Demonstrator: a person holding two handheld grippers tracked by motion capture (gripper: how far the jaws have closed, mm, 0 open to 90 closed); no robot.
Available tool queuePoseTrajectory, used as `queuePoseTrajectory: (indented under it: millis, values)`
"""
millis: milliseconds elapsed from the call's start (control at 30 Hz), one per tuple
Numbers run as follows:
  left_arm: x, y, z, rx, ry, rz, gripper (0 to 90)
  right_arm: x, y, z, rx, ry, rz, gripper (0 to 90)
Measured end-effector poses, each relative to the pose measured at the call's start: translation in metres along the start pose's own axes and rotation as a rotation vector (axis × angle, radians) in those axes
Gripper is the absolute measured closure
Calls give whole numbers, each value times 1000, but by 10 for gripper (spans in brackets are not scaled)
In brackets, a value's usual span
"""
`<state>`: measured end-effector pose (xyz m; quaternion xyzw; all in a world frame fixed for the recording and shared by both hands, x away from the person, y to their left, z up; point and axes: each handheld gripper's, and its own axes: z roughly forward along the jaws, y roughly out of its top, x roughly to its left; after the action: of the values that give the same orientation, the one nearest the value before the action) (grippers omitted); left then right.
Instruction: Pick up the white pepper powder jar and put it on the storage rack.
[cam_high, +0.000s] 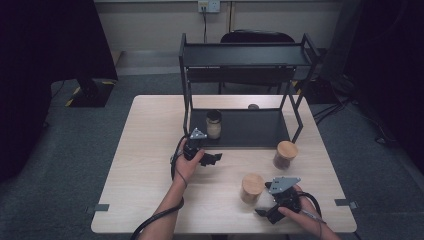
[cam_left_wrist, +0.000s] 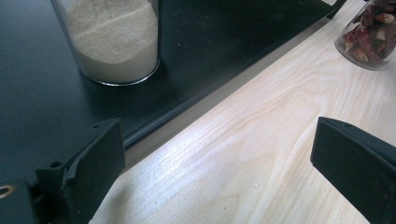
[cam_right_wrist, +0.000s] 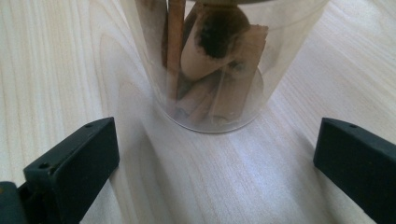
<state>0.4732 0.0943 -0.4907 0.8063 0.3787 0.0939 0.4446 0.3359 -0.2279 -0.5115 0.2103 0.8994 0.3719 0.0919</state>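
Right gripper (cam_high: 264, 212) is hovering low over the bench (cam_high: 150, 165), jaws standing wide apart with nothing between them, pointing at the cinnamon jar (cam_high: 251, 187), which is standing upright just ahead of the jaws and slightly toward the person's left. In the right gripper view the cinnamon jar (cam_right_wrist: 219, 65) is sitting dead ahead of the gap, not yet inside it, glass wall clear, curled bark sticks inside, wooden lid on top. Left gripper (cam_high: 212, 158) is idling with jaws apart, also empty, just in front of the rack's lower shelf (cam_high: 250, 127); the powder jar (cam_left_wrist: 114, 39) is standing on that shelf just beyond its left jaw, and a chilli jar (cam_left_wrist: 369, 32) is showing far ahead to its right. Judgement: the step in hand is reaching for the cinnamon jar. To do it well, I would be advancing straight and level until the glass sits centred between both jaws, gripping the body below the lid, closing gently since round glass may slip or tip.
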Motion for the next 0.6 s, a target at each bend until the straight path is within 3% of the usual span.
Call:
queuePoseTrajectory:
  millis: [600]
  values:
    - [3, -10, -11, -5, 2, 16, 28, 0, 0, 0, 0, 0, 0, 0]
